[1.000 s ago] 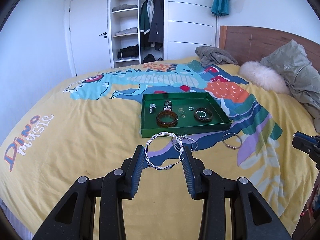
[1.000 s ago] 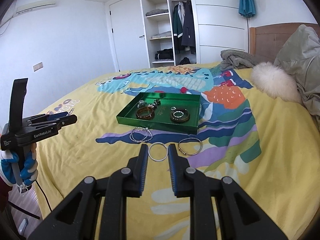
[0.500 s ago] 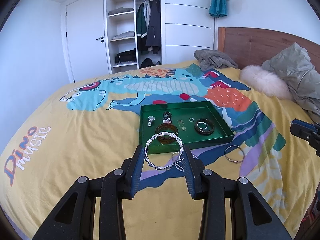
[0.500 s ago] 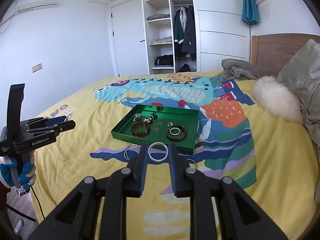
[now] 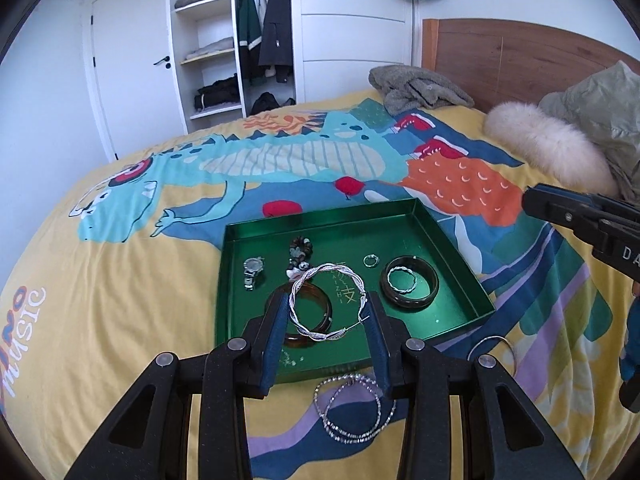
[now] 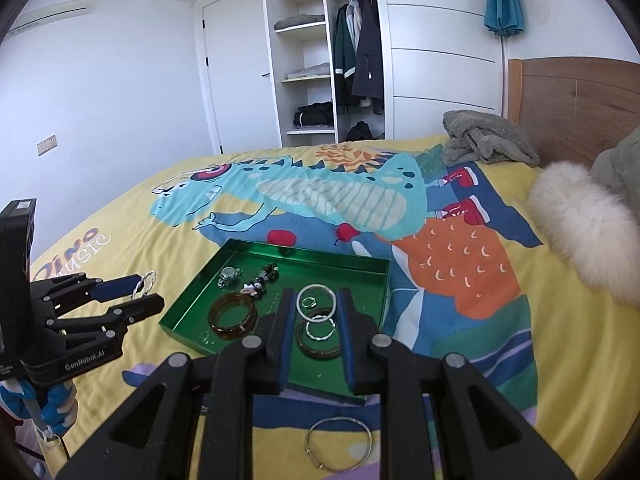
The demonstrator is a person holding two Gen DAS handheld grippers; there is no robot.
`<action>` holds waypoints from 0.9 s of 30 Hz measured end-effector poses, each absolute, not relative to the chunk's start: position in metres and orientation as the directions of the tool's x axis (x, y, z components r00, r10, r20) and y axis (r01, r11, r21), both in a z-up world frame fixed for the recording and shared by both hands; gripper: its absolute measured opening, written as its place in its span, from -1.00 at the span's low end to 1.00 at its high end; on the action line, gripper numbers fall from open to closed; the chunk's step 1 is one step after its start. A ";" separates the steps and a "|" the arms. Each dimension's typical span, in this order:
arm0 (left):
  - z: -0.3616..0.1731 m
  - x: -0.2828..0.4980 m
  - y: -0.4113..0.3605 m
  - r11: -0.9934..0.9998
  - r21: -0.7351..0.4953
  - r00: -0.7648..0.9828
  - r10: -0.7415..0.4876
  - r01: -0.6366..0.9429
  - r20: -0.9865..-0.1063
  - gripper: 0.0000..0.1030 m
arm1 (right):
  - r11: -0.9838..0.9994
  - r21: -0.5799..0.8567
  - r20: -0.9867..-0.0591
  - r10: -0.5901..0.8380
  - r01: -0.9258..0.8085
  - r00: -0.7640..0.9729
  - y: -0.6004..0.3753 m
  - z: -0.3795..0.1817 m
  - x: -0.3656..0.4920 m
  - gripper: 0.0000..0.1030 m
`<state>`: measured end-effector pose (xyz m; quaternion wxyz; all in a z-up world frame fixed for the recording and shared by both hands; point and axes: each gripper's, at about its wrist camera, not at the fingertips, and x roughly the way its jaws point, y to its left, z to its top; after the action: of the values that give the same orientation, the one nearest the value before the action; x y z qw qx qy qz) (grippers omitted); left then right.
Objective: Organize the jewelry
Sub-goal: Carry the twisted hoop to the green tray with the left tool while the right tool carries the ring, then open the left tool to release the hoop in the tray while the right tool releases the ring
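The left gripper [image 5: 327, 307] is pinching a twisted silver bangle [image 5: 326, 307] above the near part of the green tray [image 5: 460, 256], while the right gripper [image 6: 316, 309] is clamping a plain white ring [image 6: 316, 303] over the tray's right side. Both are being held only by their thin edges, so either could be slipping or springing sideways on release, landing on the brown bangle [image 5: 310, 312] or bouncing onto the bedspread [image 5: 120, 300]. The beaded bracelets [image 5: 352, 408] lying just outside the tray are risking a snag from the left gripper.

The left tool [image 5: 327, 312] grips a twisted silver bangle [image 5: 326, 306] above a green tray [image 5: 456, 264] of jewelry on a dinosaur-print bed [image 5: 120, 280].
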<state>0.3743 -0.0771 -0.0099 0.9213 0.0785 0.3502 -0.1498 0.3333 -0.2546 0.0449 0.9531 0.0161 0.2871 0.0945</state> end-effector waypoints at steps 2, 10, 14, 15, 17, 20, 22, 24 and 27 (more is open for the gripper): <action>-0.026 0.392 -0.089 0.937 0.053 0.692 -0.217 0.346 -0.689 -0.26 | 0.981 0.095 -0.562 0.195 -0.172 0.804 -0.257 0.031 0.358 -0.63; -0.070 0.461 -0.118 0.933 0.092 0.646 -0.167 0.347 -0.745 -0.26 | 0.980 0.102 -0.646 0.196 -0.170 0.738 -0.262 -0.028 0.444 -0.63; -0.085 0.487 -0.128 0.933 0.102 0.627 -0.150 0.346 -0.764 -0.26 | 0.981 0.073 -0.689 0.179 -0.178 0.702 -0.258 -0.051 0.473 -0.63; -0.087 0.491 -0.131 0.930 0.108 0.625 -0.146 0.350 -0.767 -0.26 | 0.981 0.068 -0.700 0.176 -0.180 0.692 -0.257 -0.056 0.479 -0.63; -0.093 0.498 -0.136 0.925 0.129 0.623 -0.133 0.358 -0.771 -0.26 | 0.981 0.054 -0.721 0.167 -0.186 0.673 -0.255 -0.064 0.490 -0.63; -0.101 0.504 -0.143 0.919 0.151 0.616 -0.116 0.364 -0.780 -0.26 | 0.980 0.022 -0.749 0.147 -0.196 0.647 -0.249 -0.073 0.504 -0.63; -0.105 0.507 -0.145 0.916 0.159 0.612 -0.109 0.367 -0.783 -0.26 | 0.979 0.007 -0.764 0.135 -0.201 0.631 -0.247 -0.078 0.510 -0.63; -0.108 0.507 -0.146 0.915 0.155 0.604 -0.113 0.373 -0.789 -0.26 | 0.979 -0.009 -0.775 0.122 -0.203 0.620 -0.245 -0.082 0.514 -0.63; -0.113 0.507 -0.146 0.913 0.158 0.593 -0.106 0.377 -0.798 -0.25 | 0.978 -0.023 -0.785 0.111 -0.208 0.609 -0.244 -0.087 0.518 -0.63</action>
<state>0.5070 -0.1465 -0.1132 0.8784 0.1575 0.4298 -0.1376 0.5178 -0.2437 -0.0872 0.8953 -0.0558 0.4330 0.0889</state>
